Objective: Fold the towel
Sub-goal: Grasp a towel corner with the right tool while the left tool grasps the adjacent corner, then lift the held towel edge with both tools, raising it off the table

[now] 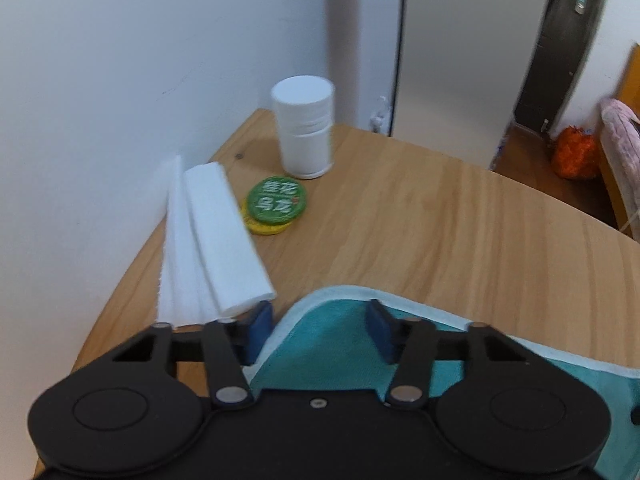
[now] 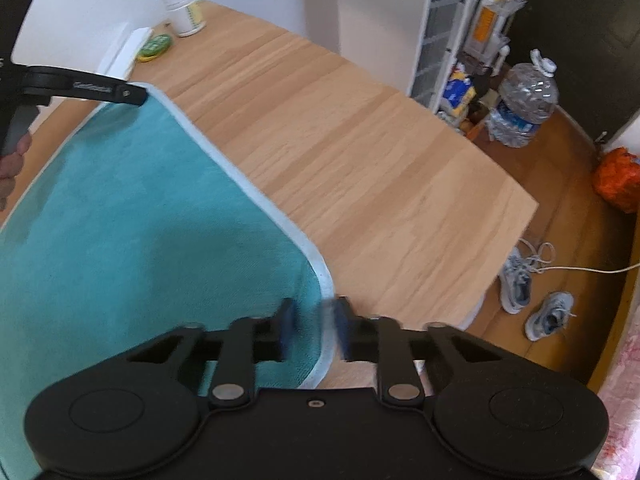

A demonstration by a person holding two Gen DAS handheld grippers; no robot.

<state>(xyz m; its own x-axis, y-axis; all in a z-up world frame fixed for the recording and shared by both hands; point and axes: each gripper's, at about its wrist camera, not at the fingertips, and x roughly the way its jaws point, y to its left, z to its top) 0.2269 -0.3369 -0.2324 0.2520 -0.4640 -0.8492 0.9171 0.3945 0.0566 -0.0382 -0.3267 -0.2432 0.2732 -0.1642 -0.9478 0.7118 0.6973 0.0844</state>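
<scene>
I see a light wooden table with a plain grain, set against a white wall; a teal towel with a pale border lies spread flat on its near left part, one rounded corner towards the middle of the top; near the wall lies a folded white cloth, long and narrow; just beside its far end sit two round lids stacked, a green lid on a yellow lid; beyond them, towards the table's back corner, a white plastic jar stands upright with its cap on; the right half of the top is bare wood up to its edge.
</scene>
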